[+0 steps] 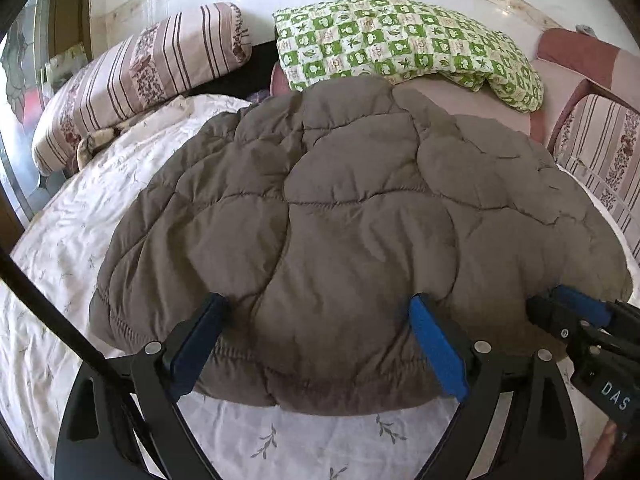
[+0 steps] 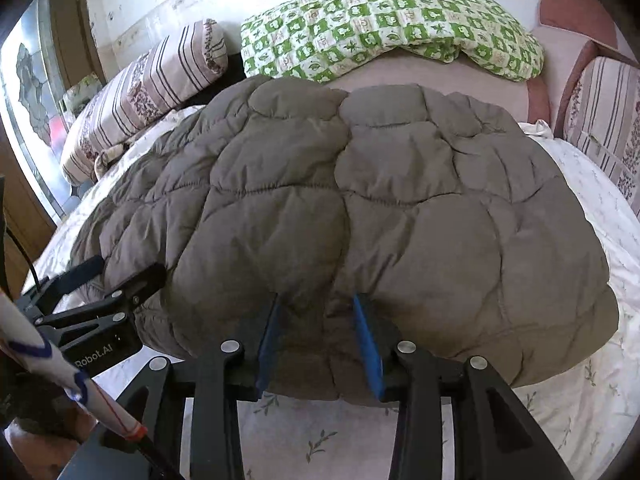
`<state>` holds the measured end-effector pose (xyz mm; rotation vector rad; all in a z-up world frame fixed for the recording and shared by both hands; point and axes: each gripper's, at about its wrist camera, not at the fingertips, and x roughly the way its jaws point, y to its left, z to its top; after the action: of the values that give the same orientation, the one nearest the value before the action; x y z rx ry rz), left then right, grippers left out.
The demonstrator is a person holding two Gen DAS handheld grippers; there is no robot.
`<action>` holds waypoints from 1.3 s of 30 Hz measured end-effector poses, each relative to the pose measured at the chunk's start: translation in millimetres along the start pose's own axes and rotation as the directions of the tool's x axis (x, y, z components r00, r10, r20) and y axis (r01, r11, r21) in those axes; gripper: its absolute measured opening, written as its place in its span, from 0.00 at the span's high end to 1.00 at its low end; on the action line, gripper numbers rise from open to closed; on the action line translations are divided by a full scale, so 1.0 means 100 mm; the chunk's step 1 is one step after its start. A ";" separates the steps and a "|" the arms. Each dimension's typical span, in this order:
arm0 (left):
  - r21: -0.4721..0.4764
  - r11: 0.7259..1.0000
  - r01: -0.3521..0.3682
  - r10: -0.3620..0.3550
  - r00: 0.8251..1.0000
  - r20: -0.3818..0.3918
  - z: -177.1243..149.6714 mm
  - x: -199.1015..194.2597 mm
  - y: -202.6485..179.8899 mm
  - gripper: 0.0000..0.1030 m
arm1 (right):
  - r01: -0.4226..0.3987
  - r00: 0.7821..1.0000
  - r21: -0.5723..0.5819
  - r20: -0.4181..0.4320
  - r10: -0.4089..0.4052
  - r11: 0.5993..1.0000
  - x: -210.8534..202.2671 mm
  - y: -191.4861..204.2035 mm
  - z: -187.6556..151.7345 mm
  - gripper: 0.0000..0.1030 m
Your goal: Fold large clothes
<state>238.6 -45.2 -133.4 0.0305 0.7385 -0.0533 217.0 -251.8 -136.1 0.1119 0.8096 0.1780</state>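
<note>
The left gripper (image 1: 316,344) stands wide, its blue pads either side of the near hem of the brown quilted coat (image 1: 340,216), not pressing it. The right gripper (image 2: 320,344) is narrower, its pads close beside a bunched fold of the hem (whether they pinch it I cannot tell). The coat lies folded on a white sheet (image 1: 60,240). Behind it sit a green checked quilt (image 1: 400,40) and a striped pillow (image 1: 132,80)

one quilted jacket (image 1: 340,216), two hand-held grippers (image 1: 320,344), perhaps three pillows (image 1: 408,44).
</note>
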 end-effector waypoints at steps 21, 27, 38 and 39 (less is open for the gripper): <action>0.013 1.000 -0.018 0.017 1.000 0.012 -0.01 0.04 -0.03 0.08 | 0.207 0.975 0.321 0.012 -0.223 0.924 -0.25 -1.08 0.06 0.58; 0.019 1.000 -0.021 0.021 1.000 0.015 0.00 0.04 -0.01 0.07 | 0.238 0.970 0.294 -0.028 -0.241 0.926 -0.14 -1.04 0.02 0.52; 0.017 1.000 -0.013 0.012 0.999 0.045 -0.04 -0.11 -0.04 0.07 | 0.203 0.965 0.146 0.138 -0.223 0.968 -0.52 -0.50 0.05 0.52; 0.021 1.000 -0.012 0.011 0.999 0.053 -0.05 -0.15 -0.04 0.07 | 0.188 0.968 0.139 0.140 -0.207 0.972 -0.55 -0.46 0.04 0.52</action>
<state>224.1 -48.3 -126.9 0.0539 0.6848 -0.0507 188.4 -307.8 -102.1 0.1601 0.6723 -0.0705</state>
